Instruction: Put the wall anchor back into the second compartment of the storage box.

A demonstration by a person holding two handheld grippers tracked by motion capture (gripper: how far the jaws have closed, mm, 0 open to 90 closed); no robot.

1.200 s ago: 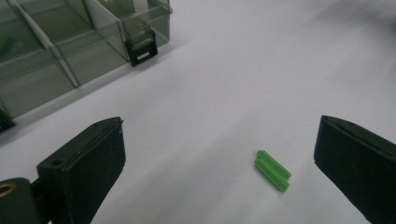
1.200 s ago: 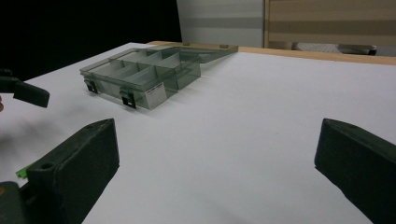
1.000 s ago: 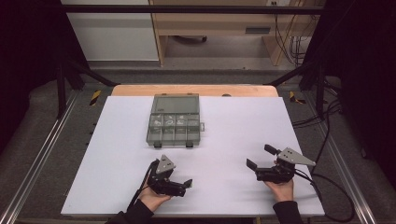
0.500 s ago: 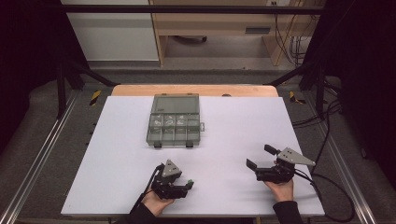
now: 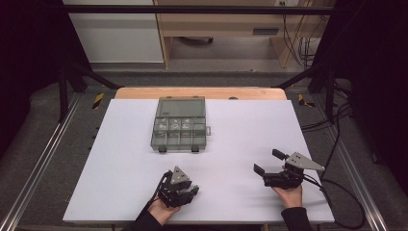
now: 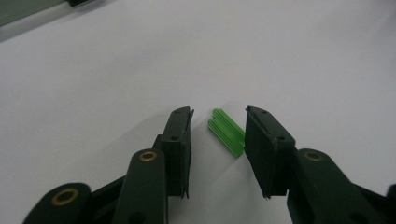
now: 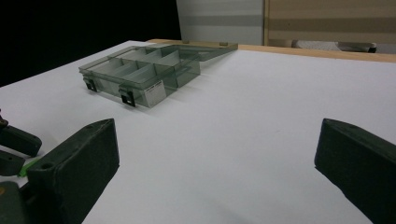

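From above, a white table [image 5: 120,159] holds a clear grey box [image 5: 179,124] with its lid open, toward the far side. The left gripper [image 5: 191,189] sits low near the front edge, and the right gripper [image 5: 267,161] is well apart from it, jaws spread wide. In the left gripper view, 2 black jaws stand a little apart around a small green ribbed piece [image 6: 226,131] lying on the table, maybe touching 1 jaw. In the right gripper view, the wide jaws hold nothing, and the box [image 7: 140,72] lies ahead.
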